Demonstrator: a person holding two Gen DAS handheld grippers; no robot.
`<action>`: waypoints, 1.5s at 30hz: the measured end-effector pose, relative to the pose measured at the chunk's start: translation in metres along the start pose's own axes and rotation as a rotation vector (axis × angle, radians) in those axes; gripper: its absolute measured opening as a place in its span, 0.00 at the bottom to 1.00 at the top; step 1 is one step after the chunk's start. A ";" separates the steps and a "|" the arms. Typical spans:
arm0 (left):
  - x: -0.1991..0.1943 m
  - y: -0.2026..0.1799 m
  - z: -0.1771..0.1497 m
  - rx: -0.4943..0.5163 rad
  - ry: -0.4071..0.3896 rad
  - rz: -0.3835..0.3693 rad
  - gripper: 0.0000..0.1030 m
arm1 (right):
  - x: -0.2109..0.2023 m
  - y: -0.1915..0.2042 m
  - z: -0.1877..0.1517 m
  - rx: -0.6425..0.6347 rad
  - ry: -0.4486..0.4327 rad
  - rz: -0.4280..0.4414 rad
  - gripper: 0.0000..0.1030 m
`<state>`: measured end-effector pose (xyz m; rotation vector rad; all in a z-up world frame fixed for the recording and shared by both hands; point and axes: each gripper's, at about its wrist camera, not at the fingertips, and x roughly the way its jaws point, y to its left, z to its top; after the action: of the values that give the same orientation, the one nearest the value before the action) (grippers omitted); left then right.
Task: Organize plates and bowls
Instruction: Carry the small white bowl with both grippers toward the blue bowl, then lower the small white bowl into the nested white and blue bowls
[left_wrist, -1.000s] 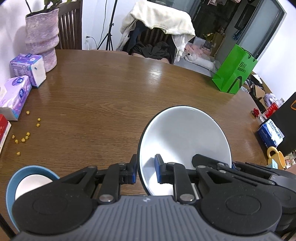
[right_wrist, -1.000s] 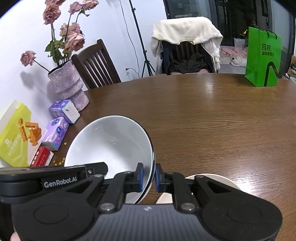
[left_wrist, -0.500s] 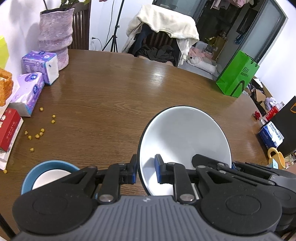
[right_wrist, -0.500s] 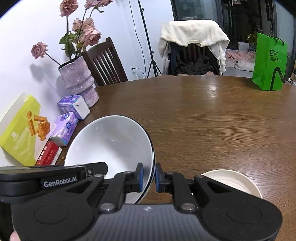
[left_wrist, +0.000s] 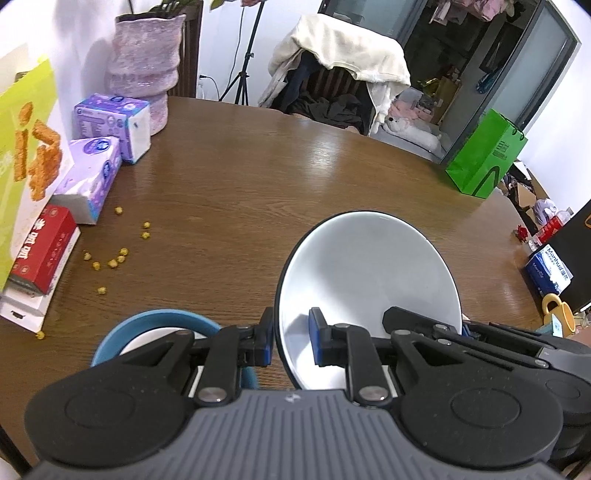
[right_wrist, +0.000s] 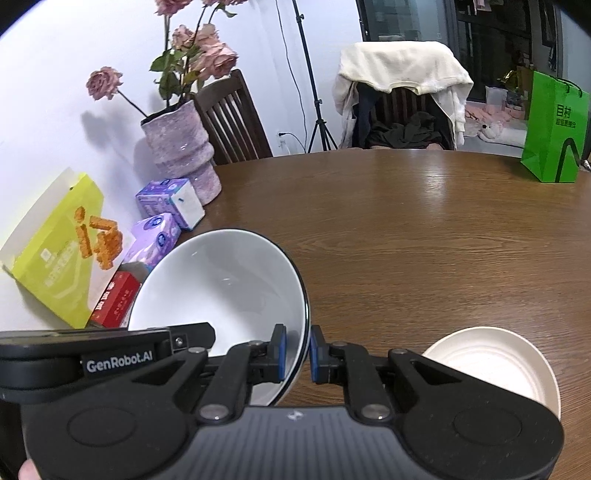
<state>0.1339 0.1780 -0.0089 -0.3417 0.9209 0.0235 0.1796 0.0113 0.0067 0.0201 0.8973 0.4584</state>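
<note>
While both grippers are clamping the same white bowl (left_wrist: 369, 280) from opposite sides, the brown wooden table (left_wrist: 258, 177) is stretching out ahead of them and below.

That bowl is hanging tilted above the table, its dark rim pinched on two sides. In the left wrist view, the left gripper (left_wrist: 291, 341) is closing narrowly on the bowl's left rim, one blue pad outside the wall and one inside. In the right wrist view, the right gripper (right_wrist: 297, 352) is squeezing the bowl's right rim in the same way, its jaws almost together with only the thin wall between them. Each gripper's black body is showing at the edge of the other's view, on the far side of the bowl.

Ahead and to the far right of the grippers, a green paper bag (right_wrist: 554, 133) is standing at the table's edge. Ahead and to the left, a pink vase (right_wrist: 181, 151) is holding roses, with purple tissue packs (left_wrist: 110, 147) just beside it.

Low and to the right of the right gripper, a cream plate (right_wrist: 495, 362) is lying flat on the table. Low and to the left of the left gripper, a blue-rimmed bowl (left_wrist: 155, 321) is sitting partly hidden behind its fingers. Beyond that, small yellow crumbs (left_wrist: 110, 258) are lying scattered near a red box (left_wrist: 40, 251).
</note>
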 end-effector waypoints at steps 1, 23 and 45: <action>-0.001 0.003 -0.001 -0.002 0.000 0.002 0.19 | 0.001 0.003 -0.001 -0.001 0.001 0.002 0.12; -0.013 0.071 -0.018 -0.105 0.019 0.063 0.18 | 0.031 0.069 -0.010 -0.072 0.075 0.064 0.12; 0.007 0.112 -0.041 -0.192 0.112 0.110 0.18 | 0.067 0.097 -0.025 -0.132 0.211 0.104 0.12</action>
<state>0.0879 0.2708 -0.0687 -0.4737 1.0508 0.1969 0.1599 0.1209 -0.0400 -0.1045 1.0743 0.6249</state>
